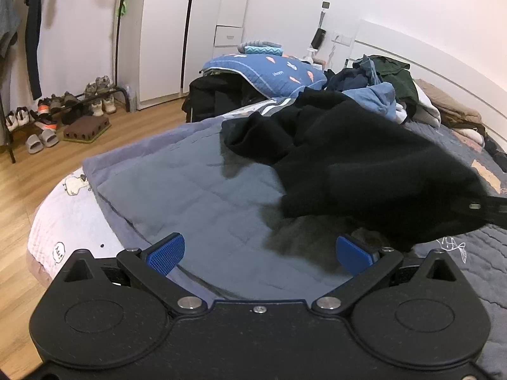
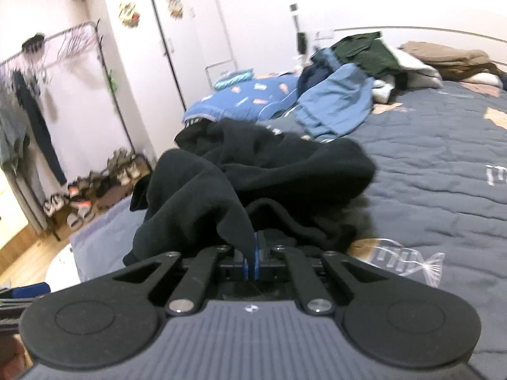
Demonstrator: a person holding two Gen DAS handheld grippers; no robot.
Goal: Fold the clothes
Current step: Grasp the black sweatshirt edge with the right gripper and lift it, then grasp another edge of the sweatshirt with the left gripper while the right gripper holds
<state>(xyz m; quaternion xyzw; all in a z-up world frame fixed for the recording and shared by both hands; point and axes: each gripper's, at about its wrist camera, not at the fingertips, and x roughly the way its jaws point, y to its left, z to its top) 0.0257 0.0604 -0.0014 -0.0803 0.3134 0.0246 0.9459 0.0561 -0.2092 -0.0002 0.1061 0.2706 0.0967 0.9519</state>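
Free room: grey quilt (image 1: 196, 196) front-left
Black garment (image 1: 348, 158) blocks right; clothes pile (image 1: 380, 85) crowds bed's far end.

Right gripper (image 2: 252, 253): jaws closed, blue pads pinching a fold of black garment (image 2: 253, 171).
Garment: bunched, draped toward the camera, partly lifted off grey quilt (image 2: 427, 174).
Behind: blue clothing pile (image 2: 336, 107), blue pillow (image 2: 247, 98).
Left: clothes rack (image 2: 63, 50), shoes (image 2: 95, 186).

White wardrobe (image 1: 164, 31), wooden floor (image 1: 47, 171), shoe rack (image 1: 60, 107).
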